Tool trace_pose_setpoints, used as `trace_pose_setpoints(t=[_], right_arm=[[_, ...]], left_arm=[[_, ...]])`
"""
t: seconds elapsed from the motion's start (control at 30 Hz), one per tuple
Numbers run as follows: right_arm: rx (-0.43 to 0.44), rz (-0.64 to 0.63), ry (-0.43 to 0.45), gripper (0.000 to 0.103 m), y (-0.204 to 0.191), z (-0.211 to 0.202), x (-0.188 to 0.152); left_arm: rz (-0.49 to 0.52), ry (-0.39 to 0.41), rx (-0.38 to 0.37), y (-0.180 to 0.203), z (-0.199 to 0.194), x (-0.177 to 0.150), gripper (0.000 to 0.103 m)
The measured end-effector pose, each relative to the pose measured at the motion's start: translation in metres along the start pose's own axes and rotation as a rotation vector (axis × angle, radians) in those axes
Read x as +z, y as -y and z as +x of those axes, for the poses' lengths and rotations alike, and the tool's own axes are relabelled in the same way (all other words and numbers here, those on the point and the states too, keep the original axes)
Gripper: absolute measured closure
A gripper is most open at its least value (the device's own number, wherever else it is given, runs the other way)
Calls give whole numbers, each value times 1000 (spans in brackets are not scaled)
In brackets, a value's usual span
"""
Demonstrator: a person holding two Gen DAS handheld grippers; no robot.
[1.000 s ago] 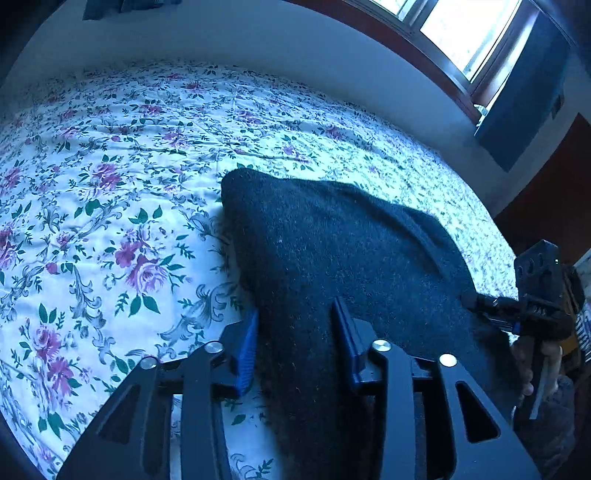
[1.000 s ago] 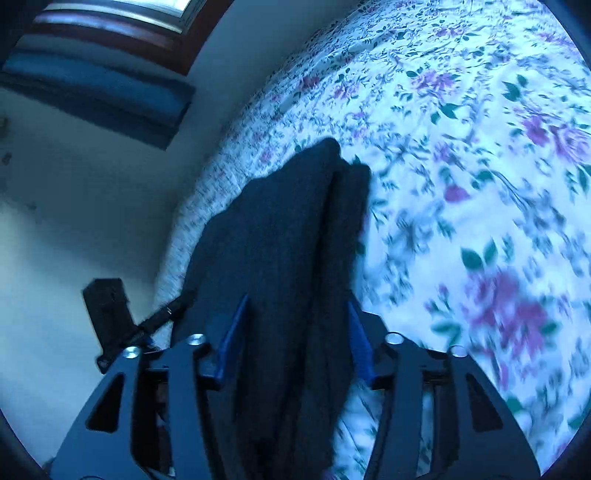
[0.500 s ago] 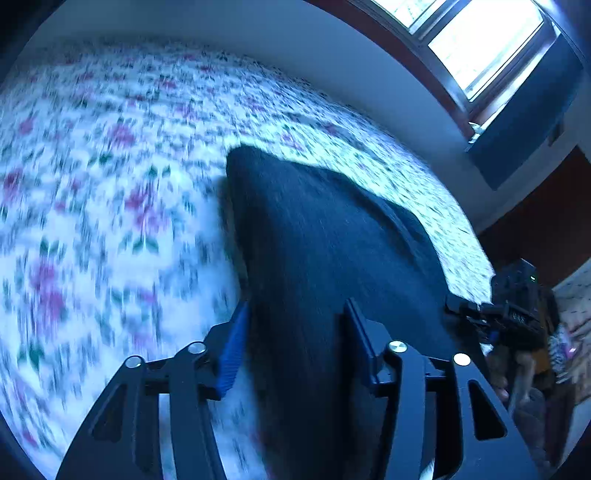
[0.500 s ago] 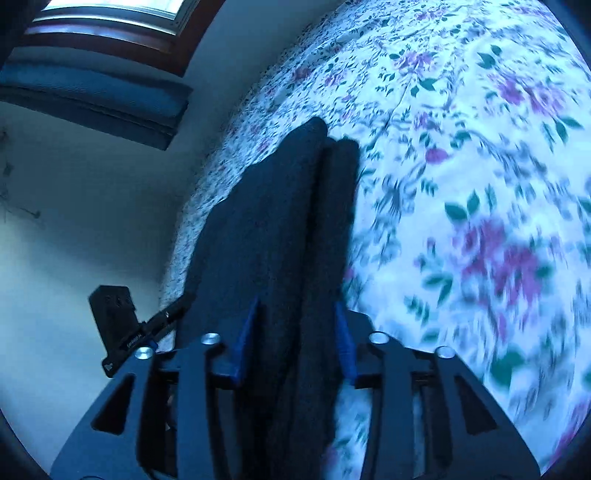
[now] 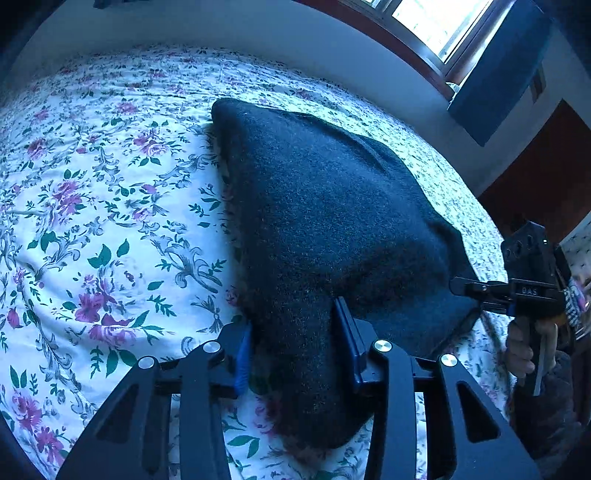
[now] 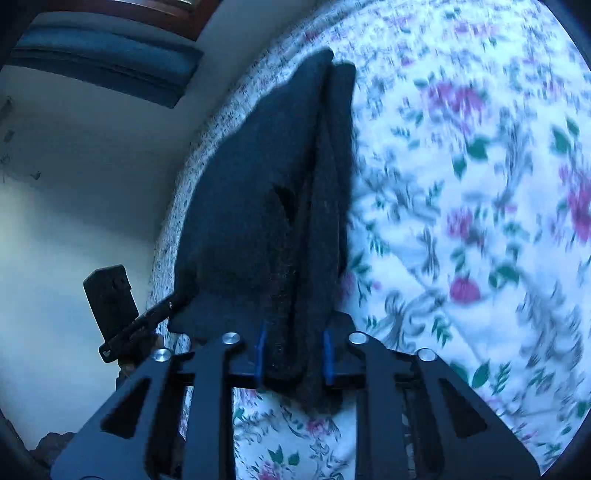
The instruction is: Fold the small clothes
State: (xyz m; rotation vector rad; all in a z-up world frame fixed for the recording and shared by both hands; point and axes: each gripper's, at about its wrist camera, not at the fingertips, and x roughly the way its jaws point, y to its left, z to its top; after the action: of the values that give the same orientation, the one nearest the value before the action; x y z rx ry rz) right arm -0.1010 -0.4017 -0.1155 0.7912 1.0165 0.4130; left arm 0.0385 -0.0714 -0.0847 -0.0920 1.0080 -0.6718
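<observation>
Both tools have closed in: left tool (image 5: 295, 350) and right tool (image 6: 293, 354) now pinch the dark cloth (image 5: 332, 206) off the bed (image 5: 92, 221), ready for the fold.

One dark garment (image 5: 332, 206), two grippers (image 5: 295, 347) (image 6: 293, 354), one bedspread (image 5: 92, 221).

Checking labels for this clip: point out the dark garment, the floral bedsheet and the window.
dark garment (image 5: 325, 206), left wrist view, middle of its upper face
floral bedsheet (image 5: 110, 221), left wrist view, bare patch left of garment
window (image 5: 432, 22), left wrist view, bright pane
</observation>
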Motion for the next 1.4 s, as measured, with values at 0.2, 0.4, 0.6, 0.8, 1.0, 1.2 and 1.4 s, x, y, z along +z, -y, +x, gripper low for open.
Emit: trace_pose_setpoints(t=[0.2,0.4,0.6,0.8,1.0,1.2,1.4], right_arm=[[22,18,22,81,7,-15,-10],[1,25,55,63,10,-40,-33],[-82,-16,89,46,-2,-57,-58],[-196,-77,129,29,-23,-61,-76],[-399,-195,194,18,-54,-56,-88],[-516,-255,246,15,-73,-45,-88],[-556,-275,256,15,-78,-35,-87]], left_arm=[[-21,18,38,3,-9,-3,59],[-1,66,142,13,-24,-13,43],[8,98,218,24,-38,-22,32],[11,145,290,32,-56,-36,24],[34,177,382,42,-66,-47,22],[14,201,423,42,-72,-49,22],[21,212,439,49,-74,-51,22]])
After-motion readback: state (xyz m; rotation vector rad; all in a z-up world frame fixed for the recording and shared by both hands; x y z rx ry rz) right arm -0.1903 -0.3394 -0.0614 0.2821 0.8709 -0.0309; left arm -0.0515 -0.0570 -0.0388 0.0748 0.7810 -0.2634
